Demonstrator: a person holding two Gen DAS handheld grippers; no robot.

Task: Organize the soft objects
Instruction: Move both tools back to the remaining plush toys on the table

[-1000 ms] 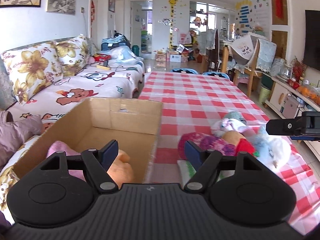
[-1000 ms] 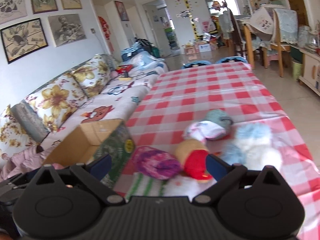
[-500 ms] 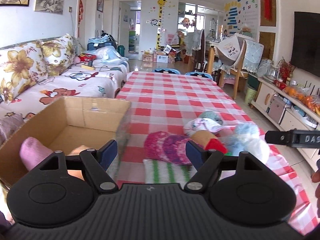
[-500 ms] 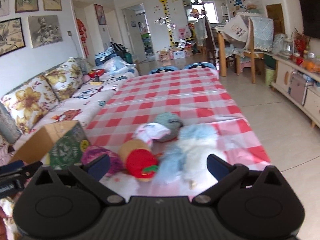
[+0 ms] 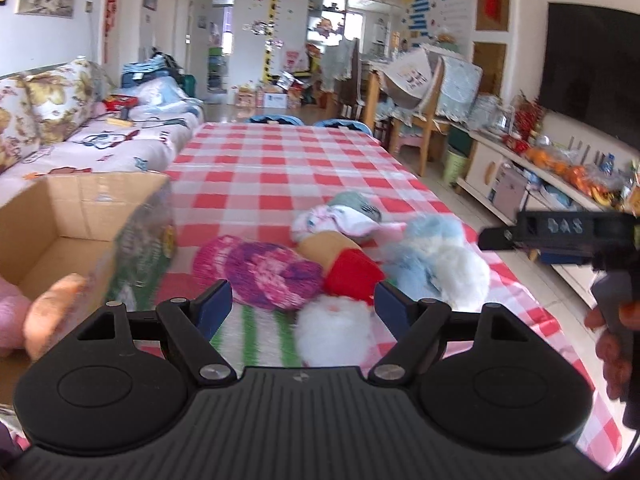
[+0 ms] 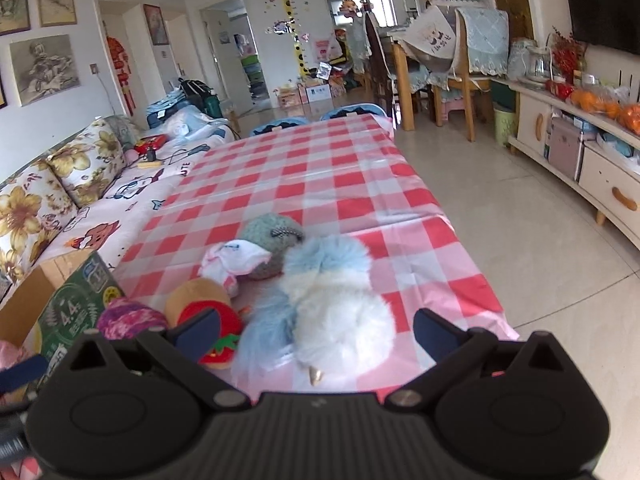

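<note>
Soft toys heaped on checked tablecloth (image 5: pixel 280 168) right of cardboard box (image 5: pixel 60 224), fluffy blue-white plush (image 6: pixel 332 312) rightmost, knitted pink-purple piece (image 5: pixel 260 272) nearest box, left gripper (image 5: pixel 302 306) fingers spread, empty, right gripper (image 6: pixel 316 334) fingers spread, empty, over plush.

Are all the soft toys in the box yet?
Not yet. The cardboard box holds a pink toy and an orange one. Both grippers, left and right, are open and empty. The purple knit, fluffy blue-white toy and others remain on the table.
</note>
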